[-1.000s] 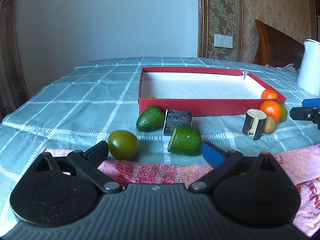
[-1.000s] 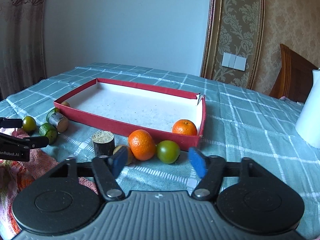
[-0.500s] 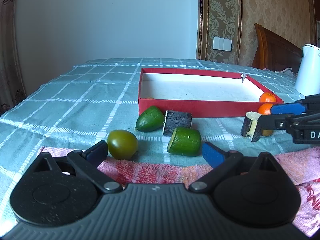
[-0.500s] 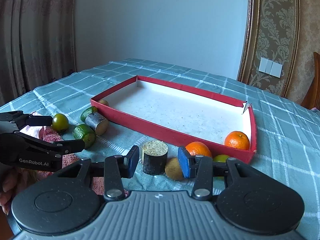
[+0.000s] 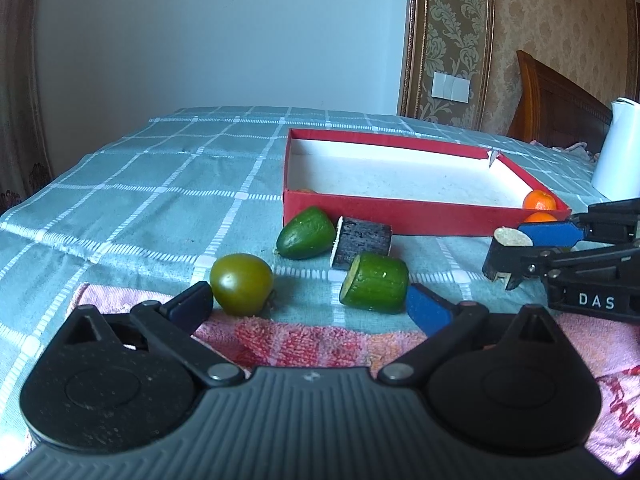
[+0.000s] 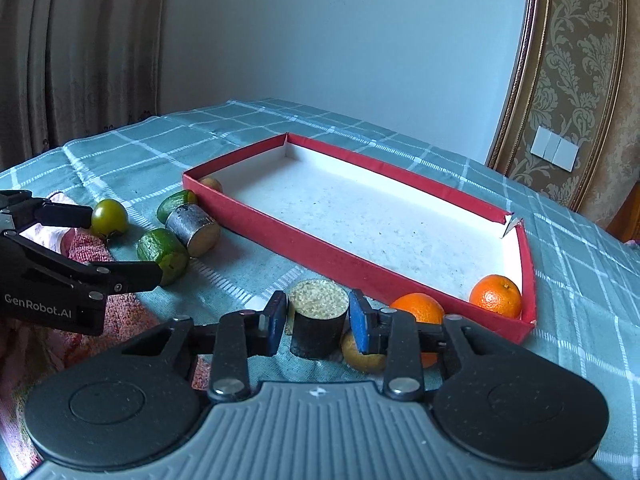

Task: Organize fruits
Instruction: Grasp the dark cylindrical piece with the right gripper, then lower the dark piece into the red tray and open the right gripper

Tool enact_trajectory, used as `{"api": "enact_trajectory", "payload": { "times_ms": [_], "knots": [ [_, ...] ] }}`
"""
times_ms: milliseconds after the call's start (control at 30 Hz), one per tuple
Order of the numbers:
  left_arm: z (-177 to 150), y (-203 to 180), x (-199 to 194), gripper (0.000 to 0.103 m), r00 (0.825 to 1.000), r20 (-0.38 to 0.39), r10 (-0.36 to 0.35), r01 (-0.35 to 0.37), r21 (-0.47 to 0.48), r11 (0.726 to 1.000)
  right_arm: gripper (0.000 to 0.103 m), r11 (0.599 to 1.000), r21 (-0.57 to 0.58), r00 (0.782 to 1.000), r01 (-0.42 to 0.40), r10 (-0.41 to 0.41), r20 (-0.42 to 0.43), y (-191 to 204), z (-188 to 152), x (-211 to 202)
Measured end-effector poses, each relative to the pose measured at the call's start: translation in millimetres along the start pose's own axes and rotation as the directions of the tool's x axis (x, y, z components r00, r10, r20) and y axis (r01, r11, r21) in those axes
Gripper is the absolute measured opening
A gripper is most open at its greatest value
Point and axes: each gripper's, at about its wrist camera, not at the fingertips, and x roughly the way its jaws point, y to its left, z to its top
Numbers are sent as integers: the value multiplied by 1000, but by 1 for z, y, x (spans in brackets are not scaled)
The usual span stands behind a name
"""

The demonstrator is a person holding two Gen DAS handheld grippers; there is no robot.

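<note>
Shallow red cardboard tray (image 6: pixel 320 258) on the worktop: holds one orange mandarin (image 6: pixel 495 295) and a small brownish fruit at its far corner.

Right gripper (image 6: pixel 318 320): jaws just closing, pads against upright dark bark-sided cylinder (image 6: pixel 318 322) outside the tray.

Left gripper (image 5: pixel 308 306): jaws wide, empty.

Remaining outside: green tomato (image 5: pixel 241 283), cucumber pieces, second mandarin; most sorting left.

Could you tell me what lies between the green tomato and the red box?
A green cucumber end lies between the green tomato and the red box, in the left wrist view.
</note>
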Motion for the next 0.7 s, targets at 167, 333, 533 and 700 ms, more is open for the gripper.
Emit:
{"api": "enact_trajectory", "payload": {
  "times_ms": [167,333,533,700],
  "knots": [
    [0,2,1,102,1000,-5,-4,4,-8,1000,33,1000,-3,1000,-2,2,14,0,-2,-1],
    [0,1,1,103,1000,-7,-4,4,-9,1000,33,999,49,997,4,-7,82,-14,12,-12],
    [0,1,1,103,1000,-11,0,0,-8,1000,33,973,226,996,56,-69,53,-63,40,9],
    [0,1,2,103,1000,-13,0,0,-7,1000,34,952,285,993,111,-116,1,-87,44,36]
  ]
}}
